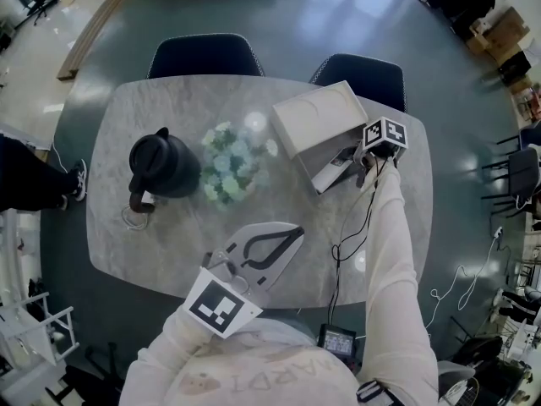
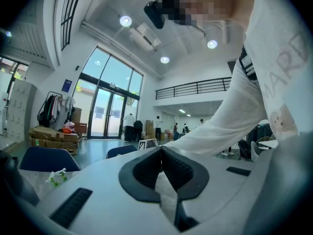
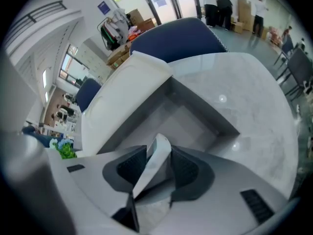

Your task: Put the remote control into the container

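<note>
An oval grey marble counter (image 1: 169, 235) stands on a glossy grey-green floor (image 1: 279, 15) in a tall, glass-fronted hall. Two dark blue chairs (image 1: 205, 56) are at its far side. On it are a black kettle (image 1: 161, 163), pale flowers (image 1: 232, 163) and the open white container (image 1: 317, 117). The remote control (image 3: 151, 173), a slim pale slab, leans aslant between the spread jaws of the right gripper (image 3: 159, 153), above the container's inside. The left gripper (image 2: 161, 150) is pressed together, empty.
</note>
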Demonstrator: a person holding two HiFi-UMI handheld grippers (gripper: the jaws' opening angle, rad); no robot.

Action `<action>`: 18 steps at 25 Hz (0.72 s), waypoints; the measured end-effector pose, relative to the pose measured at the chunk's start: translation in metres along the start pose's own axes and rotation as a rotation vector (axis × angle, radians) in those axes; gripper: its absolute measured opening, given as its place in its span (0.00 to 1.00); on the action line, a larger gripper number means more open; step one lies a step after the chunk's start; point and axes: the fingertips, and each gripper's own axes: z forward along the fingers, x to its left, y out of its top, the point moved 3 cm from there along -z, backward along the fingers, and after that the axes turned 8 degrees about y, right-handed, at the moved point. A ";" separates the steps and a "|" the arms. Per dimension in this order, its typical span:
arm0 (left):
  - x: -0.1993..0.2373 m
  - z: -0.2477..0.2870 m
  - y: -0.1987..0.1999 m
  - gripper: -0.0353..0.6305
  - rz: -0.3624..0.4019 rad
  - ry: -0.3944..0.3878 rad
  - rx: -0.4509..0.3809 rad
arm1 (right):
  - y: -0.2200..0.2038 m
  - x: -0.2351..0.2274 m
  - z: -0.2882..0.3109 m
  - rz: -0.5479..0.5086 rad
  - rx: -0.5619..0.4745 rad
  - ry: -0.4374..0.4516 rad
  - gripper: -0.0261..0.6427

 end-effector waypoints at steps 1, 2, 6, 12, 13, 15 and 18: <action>0.000 0.000 0.000 0.07 0.000 0.000 0.001 | 0.003 0.001 0.001 0.048 -0.043 0.027 0.26; -0.001 0.000 0.000 0.07 -0.001 0.000 0.002 | 0.006 0.004 0.002 0.103 -0.091 0.062 0.23; -0.001 0.001 0.002 0.07 0.004 0.000 0.002 | 0.016 0.011 0.006 0.240 -0.212 0.145 0.17; 0.000 0.002 0.003 0.07 0.008 0.001 -0.005 | 0.017 0.007 0.001 -0.031 -0.105 -0.058 0.23; 0.000 0.002 0.002 0.07 0.006 -0.001 -0.006 | 0.016 0.007 0.001 -0.068 -0.091 -0.083 0.24; -0.001 0.003 0.002 0.07 0.007 -0.006 -0.007 | 0.014 0.007 0.000 -0.123 -0.064 -0.114 0.25; -0.004 0.003 0.003 0.07 0.010 -0.009 -0.007 | 0.011 0.005 -0.003 -0.137 -0.031 -0.105 0.25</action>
